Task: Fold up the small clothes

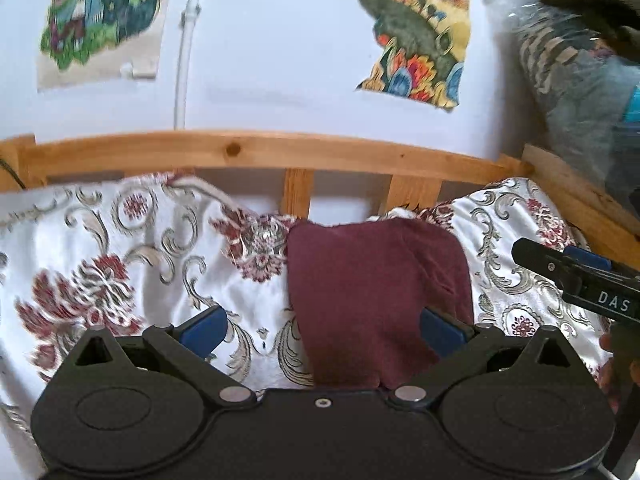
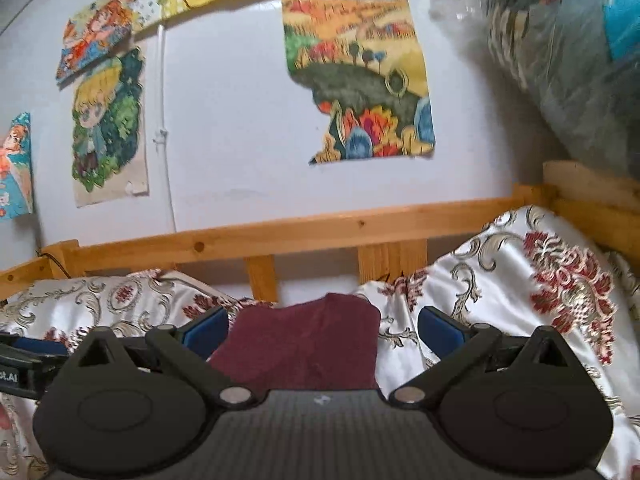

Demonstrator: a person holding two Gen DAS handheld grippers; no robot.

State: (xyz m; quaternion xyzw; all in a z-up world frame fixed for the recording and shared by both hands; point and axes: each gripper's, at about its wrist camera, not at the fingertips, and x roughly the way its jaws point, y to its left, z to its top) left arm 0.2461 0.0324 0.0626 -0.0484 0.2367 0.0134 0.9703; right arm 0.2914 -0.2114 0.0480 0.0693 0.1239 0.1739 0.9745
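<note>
Maroon garment point(image 1: 372, 300) lies on the patterned bedspread point(image 1: 120, 264), long axis running away toward the wooden rail point(image 1: 256, 152), between the wide-open, empty jaws of left gripper point(image 1: 322, 326) and right gripper point(image 2: 322, 330), neither clearly nearer.

Mounted behind each pair of fingers, low and close over the bedspread point(image 1: 120, 248), facing the wooden rail point(image 1: 256, 152) and wall posters point(image 2: 356, 80) — left view left of right, sharing maroon cloth point(image 1: 372, 280).
</note>
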